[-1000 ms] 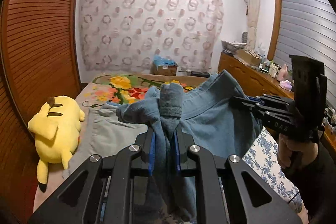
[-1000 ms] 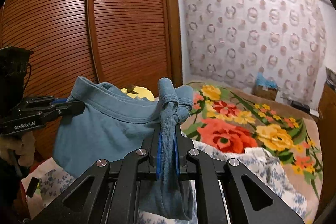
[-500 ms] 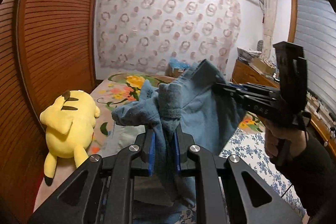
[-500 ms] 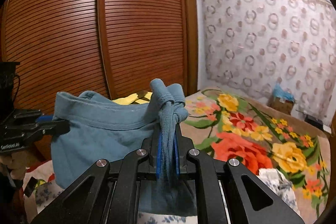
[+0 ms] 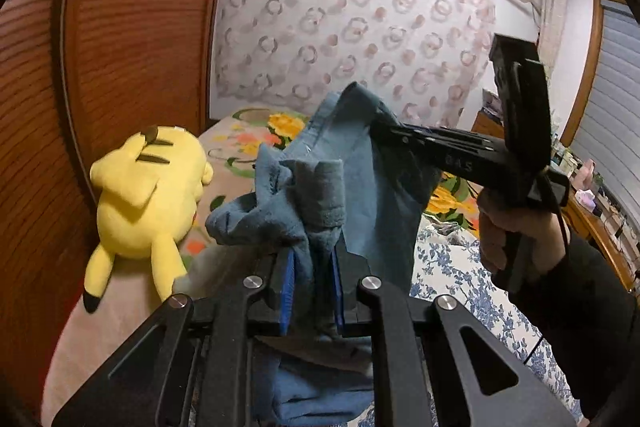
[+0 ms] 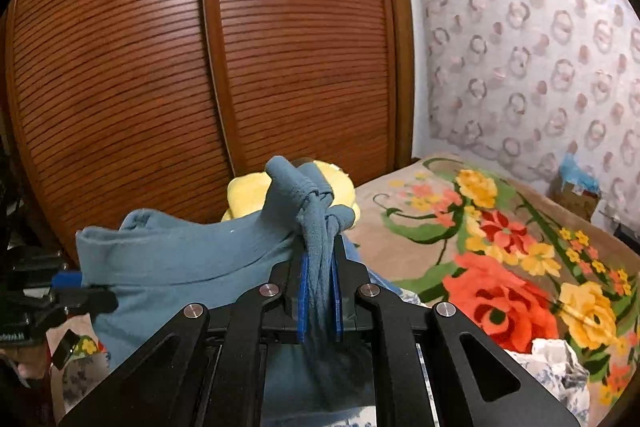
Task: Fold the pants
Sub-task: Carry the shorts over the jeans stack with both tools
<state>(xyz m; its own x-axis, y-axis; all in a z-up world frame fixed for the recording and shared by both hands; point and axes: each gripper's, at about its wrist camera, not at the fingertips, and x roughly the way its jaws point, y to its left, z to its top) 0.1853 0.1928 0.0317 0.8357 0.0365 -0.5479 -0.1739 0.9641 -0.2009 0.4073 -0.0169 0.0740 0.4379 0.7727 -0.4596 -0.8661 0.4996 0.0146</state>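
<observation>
Over the last second both hands swung toward the wardrobe side and sank a bit, so the blue pants (image 5: 376, 195) look about ready to be laid on the bed (image 6: 400, 203). Left hand-held gripper (image 5: 312, 291) is nearly closed on a bunched edge right at its pads. Further out, the right hand-held gripper (image 5: 380, 131) pinches the other end, with the pants stretched between them above the bed.
</observation>
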